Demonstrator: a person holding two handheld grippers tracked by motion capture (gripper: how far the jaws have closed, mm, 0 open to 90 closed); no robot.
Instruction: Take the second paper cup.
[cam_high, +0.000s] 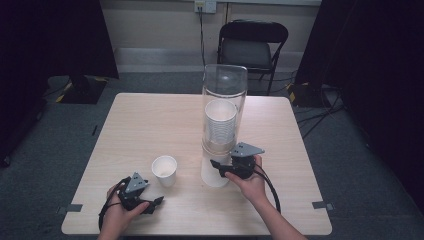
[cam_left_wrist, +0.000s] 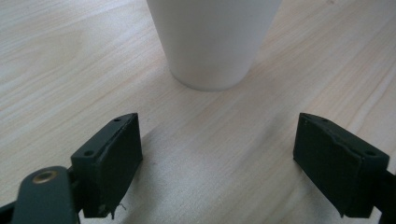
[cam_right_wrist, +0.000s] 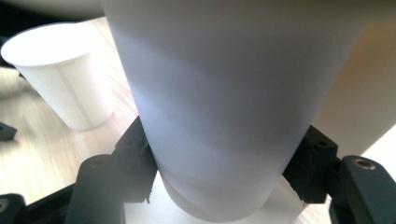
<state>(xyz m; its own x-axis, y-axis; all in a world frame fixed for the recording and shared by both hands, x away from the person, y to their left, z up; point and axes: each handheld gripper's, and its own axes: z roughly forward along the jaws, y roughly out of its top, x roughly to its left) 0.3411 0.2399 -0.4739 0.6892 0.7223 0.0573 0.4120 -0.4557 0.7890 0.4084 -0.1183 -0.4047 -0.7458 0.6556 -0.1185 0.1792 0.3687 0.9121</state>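
**At the dispenser base: bottom cup gripped for withdrawal**

Below the clear dispenser tube (cam_high: 224, 107), which stands upright near the middle of the table (cam_high: 150, 120), the right gripper (cam_high: 223, 169) has its fingers (cam_right_wrist: 135, 163) clamped on either side of the lowest cup (cam_high: 215, 175) of the white stack (cam_high: 220, 125). The right gripper view confirms that both pads press the cup wall, one on each side.

The left gripper (cam_high: 156, 201) rests near the table's front edge with its fingers (cam_left_wrist: 112, 158) well apart and nothing between them. A loose paper cup (cam_high: 164, 170) stands upright just ahead of it, open side up, apart from the dispenser.

Step in hand, as judged: extraction of one cup from the bottom of the stack.

Next move calls for:
- a straight downward and outward pull, so that only one cup separates;
- light grip pressure, since the thin wall may buckle;
- a steady tube; tipping is the main risk.

The left gripper is free to brace the tube or receive the cup.
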